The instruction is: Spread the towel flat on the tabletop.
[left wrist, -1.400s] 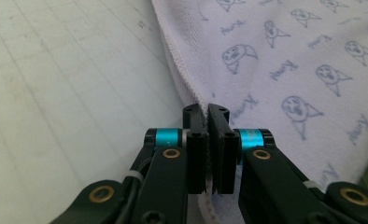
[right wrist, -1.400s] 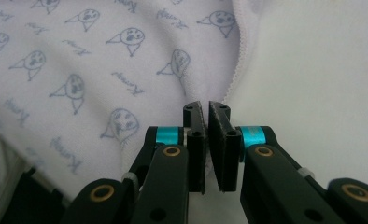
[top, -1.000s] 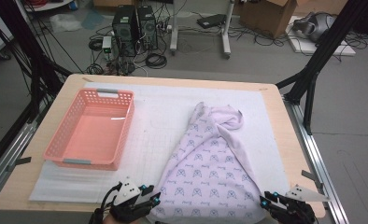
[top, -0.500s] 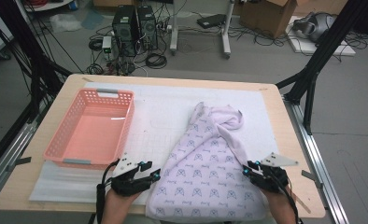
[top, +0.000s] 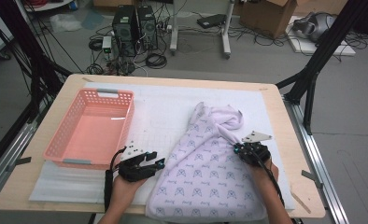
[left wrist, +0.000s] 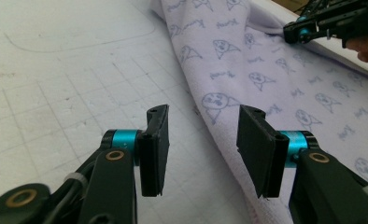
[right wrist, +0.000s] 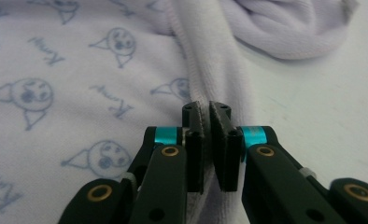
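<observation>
The cloth (top: 208,172), pale lilac with little printed faces, lies spread on the white mat (top: 168,112) at the right half of the table (top: 285,140), its far end bunched into a twist.

The right gripper (right wrist: 205,122) sits on the cloth's right edge, and its jaws have just been closing: in the right gripper view they are pinched together on the thick folded hem, fabric squeezed between the pads. From the high view, that gripper (top: 240,148) is partway up the cloth's right side.

Over to the left gripper (left wrist: 203,140): jaws parted, nothing between the pads, poised just over the cloth's left edge where it meets the mat. In the high view it (top: 159,163) hovers beside that edge.

The pink basket (top: 65,144) stands apart on the left.
</observation>
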